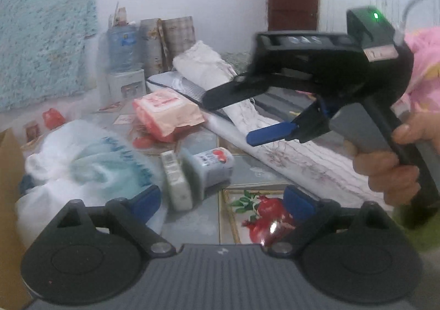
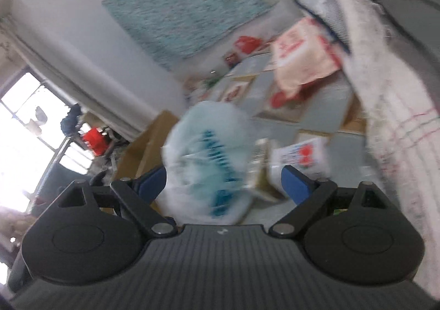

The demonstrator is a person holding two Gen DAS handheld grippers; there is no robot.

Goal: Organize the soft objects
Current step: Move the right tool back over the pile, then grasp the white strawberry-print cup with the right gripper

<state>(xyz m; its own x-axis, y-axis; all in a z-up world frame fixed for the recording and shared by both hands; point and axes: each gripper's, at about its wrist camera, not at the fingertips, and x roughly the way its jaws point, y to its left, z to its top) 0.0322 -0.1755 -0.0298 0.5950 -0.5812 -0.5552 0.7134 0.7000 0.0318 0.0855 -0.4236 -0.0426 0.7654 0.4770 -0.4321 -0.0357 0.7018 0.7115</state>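
A white plastic bag with blue print (image 1: 90,161), stuffed with something soft, lies on the tiled floor at the left. Behind it sits a pink tissue pack (image 1: 167,111); to its right are a small wipes pack (image 1: 211,166) and a pale carton (image 1: 177,180). My left gripper (image 1: 224,201) is open above the floor, with nothing between its pads. My right gripper (image 1: 228,121), held by a hand, is open in the air over a long white rolled cloth (image 1: 275,144). In the blurred right wrist view, the right gripper (image 2: 224,183) is open, and the bag (image 2: 203,155) lies just ahead of its gap.
A cardboard box (image 1: 8,186) stands at the left edge beside the bag. A water bottle on a dispenser (image 1: 122,48), rolled mats and a teal foam panel (image 1: 46,34) line the back wall. A pillow (image 1: 176,87) and pink bedding (image 1: 423,70) lie to the right.
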